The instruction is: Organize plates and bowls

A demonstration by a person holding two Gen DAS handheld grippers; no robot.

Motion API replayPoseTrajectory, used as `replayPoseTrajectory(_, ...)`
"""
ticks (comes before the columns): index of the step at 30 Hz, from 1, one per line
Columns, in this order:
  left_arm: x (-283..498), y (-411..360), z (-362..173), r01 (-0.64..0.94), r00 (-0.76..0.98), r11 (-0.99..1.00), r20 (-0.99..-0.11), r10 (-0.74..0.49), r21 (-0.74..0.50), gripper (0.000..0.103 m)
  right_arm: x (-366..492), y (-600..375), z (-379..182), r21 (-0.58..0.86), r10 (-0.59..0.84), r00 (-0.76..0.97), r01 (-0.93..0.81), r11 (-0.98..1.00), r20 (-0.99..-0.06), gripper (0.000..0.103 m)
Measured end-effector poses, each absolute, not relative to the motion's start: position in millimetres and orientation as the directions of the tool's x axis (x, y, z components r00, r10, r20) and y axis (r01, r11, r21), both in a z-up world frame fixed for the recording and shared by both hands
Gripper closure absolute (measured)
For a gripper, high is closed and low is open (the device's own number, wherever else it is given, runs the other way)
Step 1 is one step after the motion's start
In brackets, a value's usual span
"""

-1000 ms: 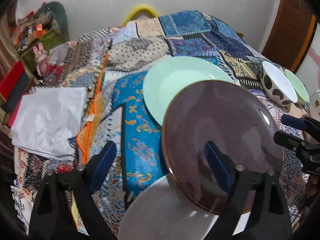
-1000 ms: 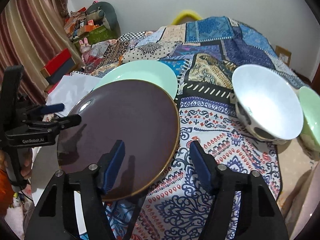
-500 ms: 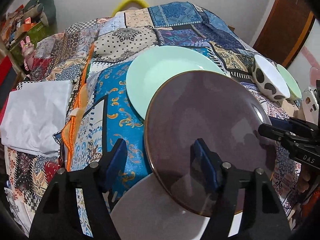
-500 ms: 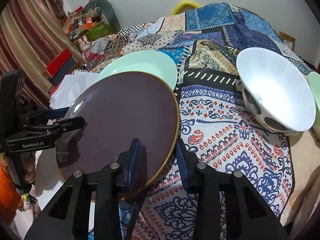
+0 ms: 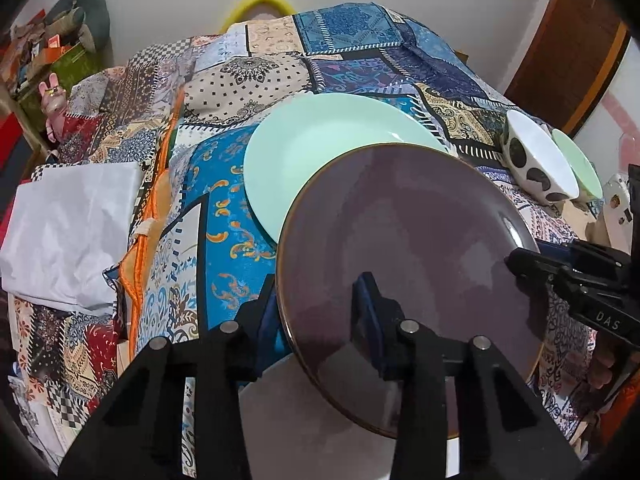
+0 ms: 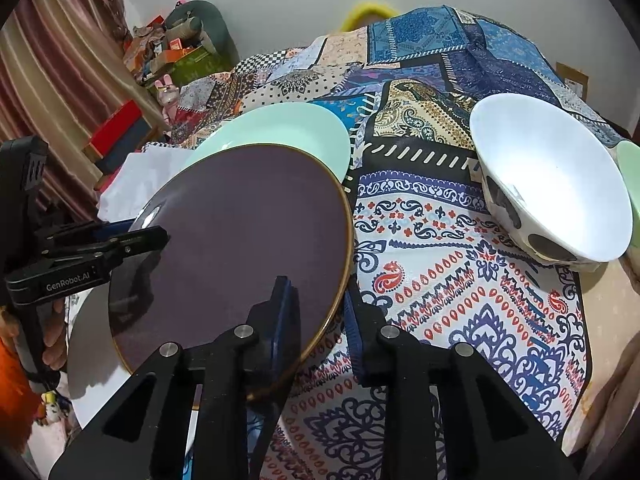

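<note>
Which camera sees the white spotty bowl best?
The right wrist view: the white spotted bowl is big and close, with its whole inside showing. The left wrist view shows it small near the right edge, mostly its spotted outside.

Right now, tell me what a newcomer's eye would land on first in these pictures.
First, the dark plum plate, held tilted above the patchwork cloth with the left tongs and right tongs each closed on an edge. Behind it lies a mint green plate flat on the cloth. Off to the right stands a white bowl with black spots.
</note>
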State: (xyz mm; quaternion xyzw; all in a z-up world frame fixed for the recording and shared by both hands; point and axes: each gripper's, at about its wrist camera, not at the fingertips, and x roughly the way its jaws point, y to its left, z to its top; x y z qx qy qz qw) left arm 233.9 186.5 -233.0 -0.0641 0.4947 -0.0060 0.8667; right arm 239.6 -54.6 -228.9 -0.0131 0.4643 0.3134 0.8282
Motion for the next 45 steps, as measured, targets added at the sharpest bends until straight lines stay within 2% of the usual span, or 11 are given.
replayPoseTrajectory(5,231.9,187.4,-232.0,-0.073,0.503,0.989,-0.861,-0.078,-0.132,0.067,237.7,-57.4,-228.8,0.269,0.505,0.376,-0.526,0.806,-0.777,0.08)
replayPoseTrajectory(15,219.7,173.3,-234.0,-0.005,0.489,0.989,-0.863,-0.124,-0.145,0.067,234.5,-71.8,-231.5,0.296,0.52,0.372,-0.514,0.805,-0.769,0.082)
replayPoseTrajectory(28,216.1,162.1,-230.1,-0.039,0.469,0.987,-0.875,-0.122,-0.158,0.067,230.4,-81.3,-223.6,0.291,0.507,0.397,-0.49,0.822,-0.765,0.081)
replayPoseTrajectory(45,195.4,125.8,-202.3,-0.026,0.503,0.985,-0.854,-0.133,-0.169,0.068,208.8,-116.4,-205.7,0.31,0.519,0.431,-0.467,0.828,-0.738,0.081)
